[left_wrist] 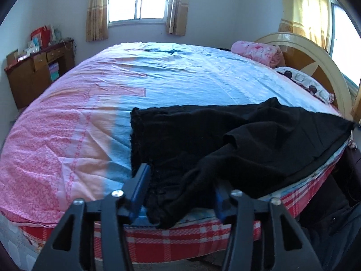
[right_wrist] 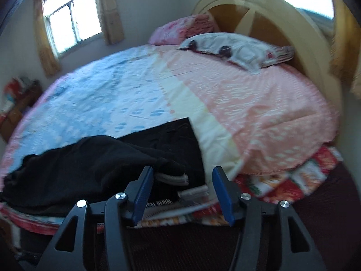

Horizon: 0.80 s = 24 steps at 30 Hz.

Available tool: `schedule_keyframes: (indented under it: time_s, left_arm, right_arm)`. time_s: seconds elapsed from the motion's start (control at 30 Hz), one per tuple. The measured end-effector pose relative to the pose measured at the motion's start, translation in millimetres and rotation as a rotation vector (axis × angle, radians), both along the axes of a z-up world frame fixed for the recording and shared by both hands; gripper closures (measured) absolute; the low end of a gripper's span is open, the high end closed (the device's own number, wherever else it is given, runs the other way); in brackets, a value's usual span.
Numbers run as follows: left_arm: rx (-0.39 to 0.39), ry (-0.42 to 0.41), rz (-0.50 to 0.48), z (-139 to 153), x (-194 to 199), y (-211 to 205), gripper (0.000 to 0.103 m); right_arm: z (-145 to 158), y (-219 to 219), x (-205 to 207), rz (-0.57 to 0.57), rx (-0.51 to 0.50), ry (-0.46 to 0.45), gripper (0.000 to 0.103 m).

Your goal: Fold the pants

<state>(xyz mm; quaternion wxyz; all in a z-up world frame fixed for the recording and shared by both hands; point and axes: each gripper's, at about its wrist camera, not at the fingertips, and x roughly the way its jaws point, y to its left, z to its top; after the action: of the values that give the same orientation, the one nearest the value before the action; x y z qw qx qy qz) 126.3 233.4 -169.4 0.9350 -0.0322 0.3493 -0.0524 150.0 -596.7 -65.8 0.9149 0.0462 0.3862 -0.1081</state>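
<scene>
The left gripper (left_wrist: 180,187) has its jaws spread wide apart, and a bunched fold of the black pants (left_wrist: 225,144) lies between them, draped over the right finger so that most of its blue pad is hidden. The jaws do not press on the cloth; they are released. The right gripper (right_wrist: 182,187) also has its jaws released, with a wide gap between the two blue pads. In this gap one sees the waist end of the pants (right_wrist: 94,164), with a grey-white ribbed band (right_wrist: 173,178) just beside the left pad; I cannot tell if the pad touches it.

The pants lie on the near edge of the bed (left_wrist: 180,74), partly flat and partly crumpled, with one corner hanging a little over the side. The bedsheet under them is pink and light blue. Below the sheet a red checked cover (left_wrist: 180,239) shows on the mattress side.

Farther away, at the arched headboard (right_wrist: 259,15), lie a white patterned pillow (right_wrist: 234,52) and a pink folded blanket (right_wrist: 185,29). A wooden cabinet (left_wrist: 38,72) stands by the far wall, near a curtained window (left_wrist: 137,0).
</scene>
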Motion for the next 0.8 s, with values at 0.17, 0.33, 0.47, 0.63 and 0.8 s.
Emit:
schedule_keyframes:
  time_s: [0.17, 0.33, 0.47, 0.63, 0.8]
  left_arm:
    - [-0.007, -0.021, 0.011, 0, -2, -3, 0.049]
    - [-0.009, -0.045, 0.039, 6, 1, -9, 0.049]
    - [-0.009, -0.047, 0.049, 10, 1, -13, 0.049]
    - [-0.005, -0.059, 0.041, 10, 0, -14, 0.049]
    - [-0.013, -0.061, 0.052, 4, 2, -14, 0.049]
  right_arm:
    - [24, 87, -9, 0.169, -0.081, -0.055, 0.047]
    - [0, 185, 21, 0.418, 0.007, -0.027, 0.047]
    - [-30, 262, 41, 0.572, 0.018, 0.017, 0.047]
    - [-50, 324, 42, 0.686, 0.013, 0.019, 0.047]
    - [-67, 365, 30, 0.788, -0.010, 0.056, 0.047]
